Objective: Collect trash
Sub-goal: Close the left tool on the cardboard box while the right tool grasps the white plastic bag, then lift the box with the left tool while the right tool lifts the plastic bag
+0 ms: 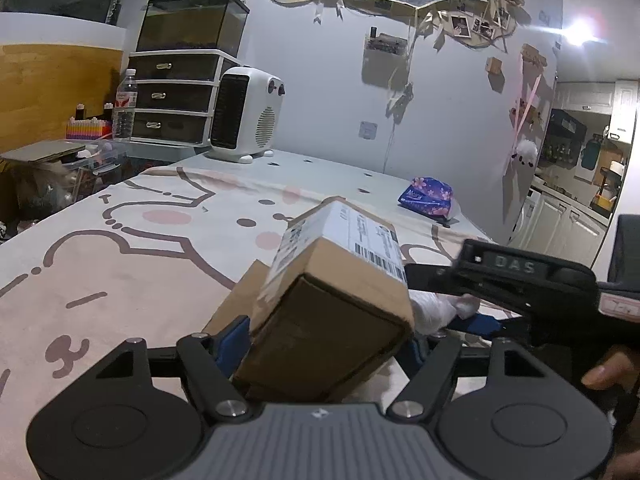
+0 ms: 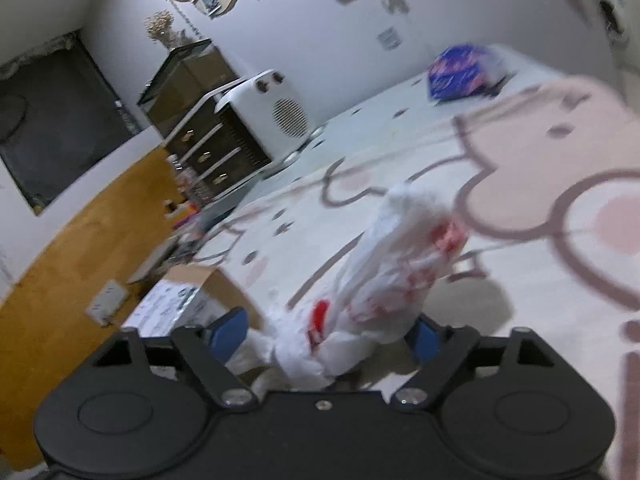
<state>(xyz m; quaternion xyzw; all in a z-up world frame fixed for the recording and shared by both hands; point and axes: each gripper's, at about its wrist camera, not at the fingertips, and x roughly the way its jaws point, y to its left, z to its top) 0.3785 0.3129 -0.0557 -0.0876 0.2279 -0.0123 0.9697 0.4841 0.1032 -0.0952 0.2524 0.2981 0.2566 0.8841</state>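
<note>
Left wrist view is showing the cardboard box, label up and tilted, sitting between the blue pads of the left gripper. Its near end is filling the gap and the left pad is lying against its side, so this gripper is judged to be clamped on the box, which is being held just above a flat piece of cardboard on the table.

Right wrist view is showing the white plastic bag with red print, crumpled and standing up between the pads of the right gripper. The picture is blurred, and daylight shows on either side of the bag, so these jaws are reading as apart around it, not yet pressing. The bag is resting on the table's cartoon-printed cloth, just beside the box.

The two grippers are working close together near the table's front edge, which is leaving little spare room between them. Farther off, a blue flowered packet is lying near the far right edge, and a white heater and a drawer unit are standing against the wall. The middle of the cloth is lying open for lifting both items away.
</note>
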